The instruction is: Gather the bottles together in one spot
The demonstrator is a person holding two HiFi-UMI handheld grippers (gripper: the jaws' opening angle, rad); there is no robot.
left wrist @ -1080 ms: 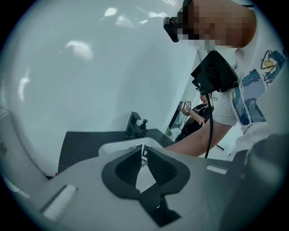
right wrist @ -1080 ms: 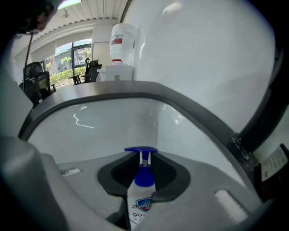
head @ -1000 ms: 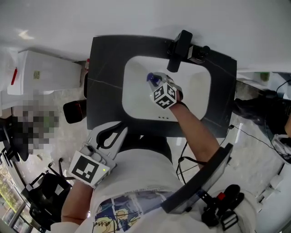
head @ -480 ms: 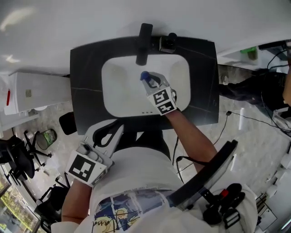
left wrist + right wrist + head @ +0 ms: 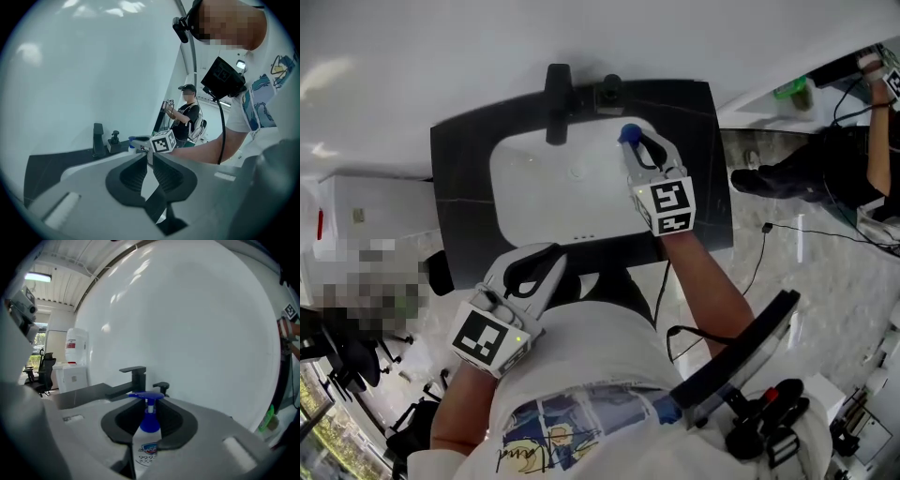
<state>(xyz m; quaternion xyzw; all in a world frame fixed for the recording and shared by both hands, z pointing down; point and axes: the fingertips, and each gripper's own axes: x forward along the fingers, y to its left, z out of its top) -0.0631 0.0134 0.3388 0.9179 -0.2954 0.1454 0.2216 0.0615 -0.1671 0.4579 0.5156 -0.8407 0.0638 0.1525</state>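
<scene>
1. left tool [image 5: 528,277]: jaws together, nothing in them, just off the tabletop's [image 5: 455,187] near edge.
2. sink [image 5: 520,202] sits mid tabletop, faucet [image 5: 556,89] at the back.
3. right tool [image 5: 641,155]: clamped on the pump bottle [image 5: 147,439] at its shoulder, held over the sink's back right corner.
4. bottle looks light, smooth plastic, probably slippery. the pump head gives, so grip the body under the collar.

A white T-shirt [image 5: 581,361] with a blue-and-yellow cartoon print [image 5: 548,427] was worn. The left gripper [image 5: 547,262] and right gripper [image 5: 639,142] were moulded in pale grey, lined in black, and each was fitted with a black-and-white marker cube [image 5: 485,339].
</scene>
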